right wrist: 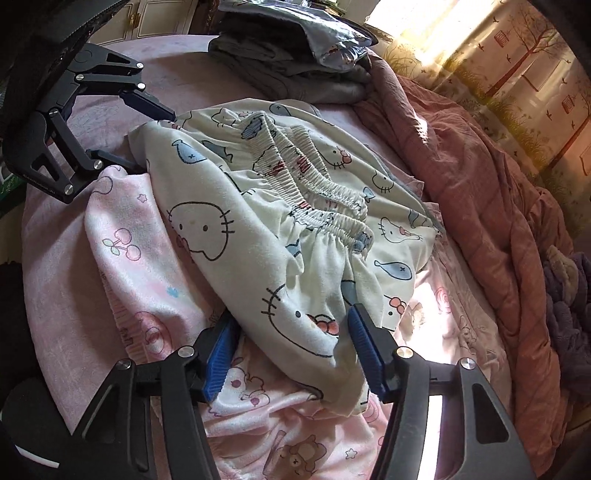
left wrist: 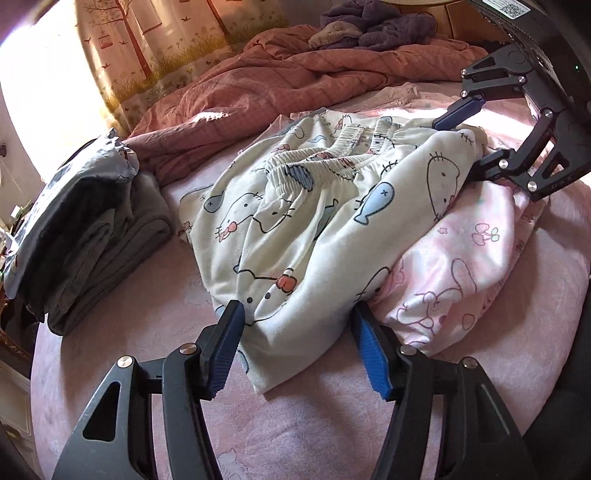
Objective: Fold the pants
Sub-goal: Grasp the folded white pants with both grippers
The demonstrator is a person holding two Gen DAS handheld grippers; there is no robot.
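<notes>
Cream pants [left wrist: 314,221] [right wrist: 258,221] printed with cats and fish lie bunched on the pink bed sheet [left wrist: 147,350], the elastic waistband [left wrist: 314,162] [right wrist: 314,192] on top in the middle. My left gripper [left wrist: 297,310] [right wrist: 153,138] is shut on one end of the bundle, with a thick fold of cloth filling the space between its blue pads. My right gripper [right wrist: 291,321] [left wrist: 460,147] grips the opposite end, its pads pressed into the fabric from both sides. The two grippers face each other across the pants. Their fingertips are partly buried in cloth.
A pink rabbit-print garment [left wrist: 461,277] [right wrist: 147,258] lies under and beside the pants. A stack of folded grey clothes [left wrist: 92,221] [right wrist: 295,62] sits close by. A rumpled reddish quilt [left wrist: 295,81] [right wrist: 480,184] and purple fluffy cloth [left wrist: 388,26] lie beyond, by a printed curtain [left wrist: 147,48].
</notes>
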